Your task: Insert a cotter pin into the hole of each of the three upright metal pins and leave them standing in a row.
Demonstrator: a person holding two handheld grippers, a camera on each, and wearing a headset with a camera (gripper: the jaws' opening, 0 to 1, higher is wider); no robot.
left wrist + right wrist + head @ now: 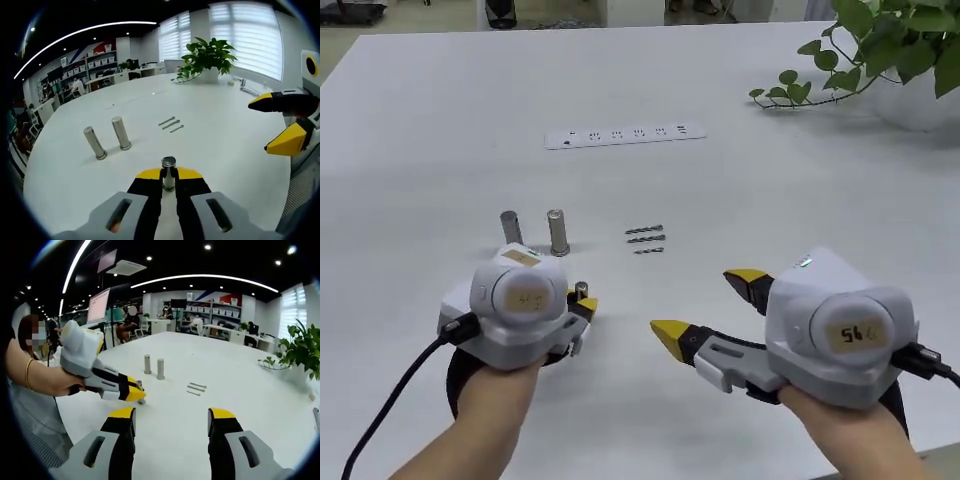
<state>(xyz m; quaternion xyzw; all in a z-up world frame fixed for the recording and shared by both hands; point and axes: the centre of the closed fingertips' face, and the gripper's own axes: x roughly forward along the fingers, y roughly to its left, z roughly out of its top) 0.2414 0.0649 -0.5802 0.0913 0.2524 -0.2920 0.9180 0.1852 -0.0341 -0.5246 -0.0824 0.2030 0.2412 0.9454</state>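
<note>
At a white table (770, 200), the left gripper (582, 305), in the lower left of the head view, is clenched on a short metal pin (168, 172). The pin stands upright on the tabletop, pinched between the yellow-tipped jaws at the bottom centre of the left gripper view. The right gripper (710, 308), in the lower right of the head view, is released, its jaws spread wide with nothing between them.

Just above the left gripper in the head view, a second pin (510, 228) and a third pin (557, 232) stand side by side, free of any grip. The three cotter pins (645, 239) lie stacked in a short column near the middle of the frame, to the right of the standing pair and apart from both grippers. A power strip (625, 134) lies higher up, and a plant (880, 40) fills the upper right corner.

The work appears to be at its opening step: one pin is steadied for fitting and no cotter pin is lifted yet. The next move likely calls for the right gripper to reach up-frame, pinch one thin cotter pin off the flat table and line it up with the held pin's hole. The hole itself is too small to make out here.
</note>
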